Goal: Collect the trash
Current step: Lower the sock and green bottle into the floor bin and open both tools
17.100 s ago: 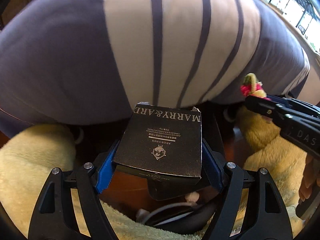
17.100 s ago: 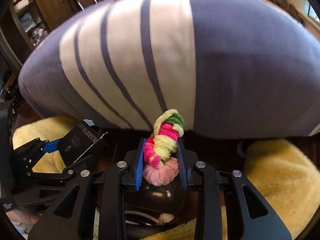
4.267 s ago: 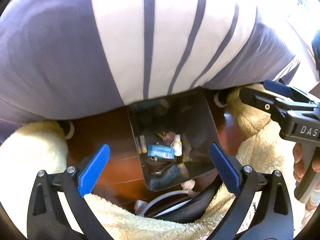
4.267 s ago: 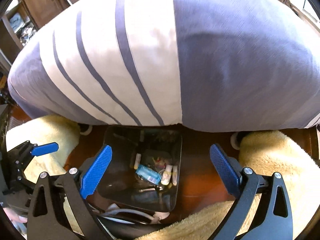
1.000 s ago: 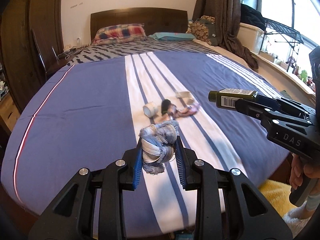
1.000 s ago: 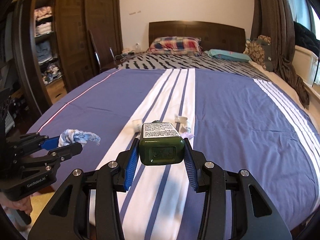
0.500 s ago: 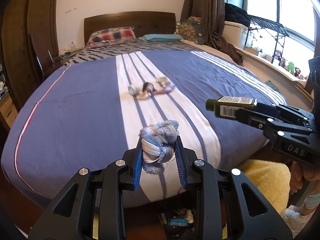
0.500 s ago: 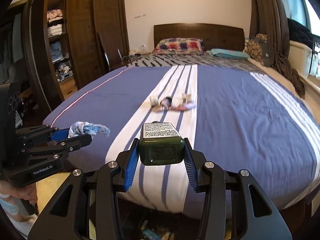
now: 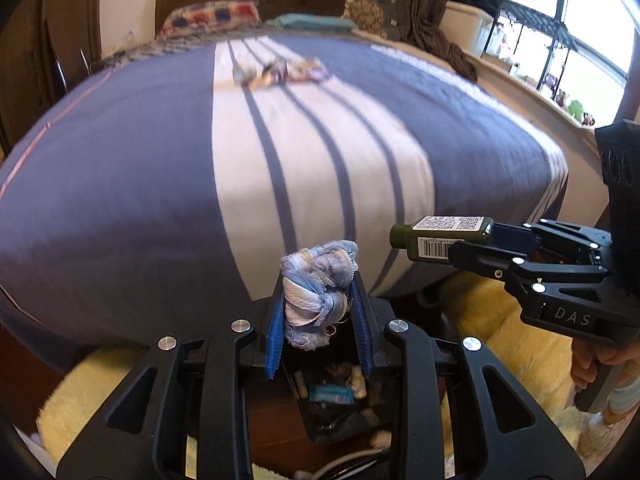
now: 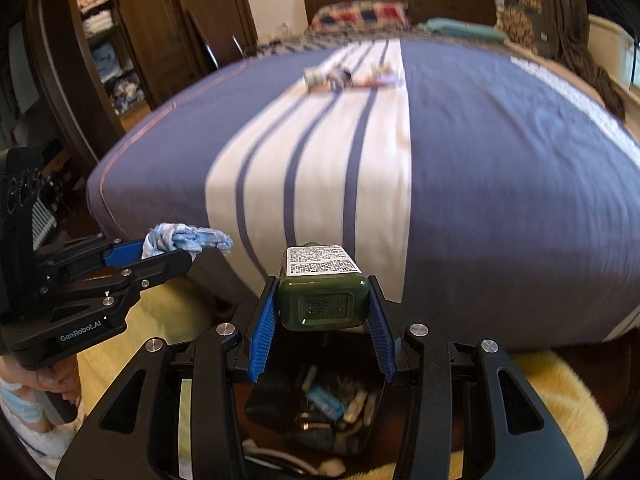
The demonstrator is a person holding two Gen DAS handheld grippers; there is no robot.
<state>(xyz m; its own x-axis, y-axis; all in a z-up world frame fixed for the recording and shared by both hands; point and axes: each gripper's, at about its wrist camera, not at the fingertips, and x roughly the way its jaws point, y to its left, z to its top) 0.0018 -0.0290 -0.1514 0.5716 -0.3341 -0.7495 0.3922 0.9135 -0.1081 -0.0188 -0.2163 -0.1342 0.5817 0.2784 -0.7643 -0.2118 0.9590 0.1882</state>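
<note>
A: Two tongs, each loaded. Item one?

B: Left tongs (image 9: 318,312), blue pads clamped on a bundle of pale blue and white cloth (image 9: 316,288). Bundle sits upright between the pads, its frayed top rising above the fingertips. Seen from the right wrist, the same cloth (image 10: 186,240) sticks out past the tong tips toward the bed.

A: Item two?

B: Right tongs (image 10: 322,320), pads closed on a dark green bottle (image 10: 322,296). Base faces the camera, embossed lettering on it; a white printed label lies along the upper side. Neck points away, toward the bed. From the left wrist, the bottle (image 9: 440,236) lies level, barcode on its side, cap end projecting beyond the tongs.

A: Receptacle?

B: One dark bin (image 10: 312,412) on the wooden floor, directly below both tongs and just in front of the foot of the bed. Contents: small tubes, a blue packet, other bits too small to tell. Both held items hang above its opening, not in it.

A: Remaining stock?

B: A small cluster of scraps (image 9: 280,70) on the white stripe of the blue bedspread (image 9: 120,180), well apart from the tongs, blurred. Yellow fluffy rug (image 10: 560,392) either side of the bin. A hand (image 9: 600,364) grips the right handle.
</note>
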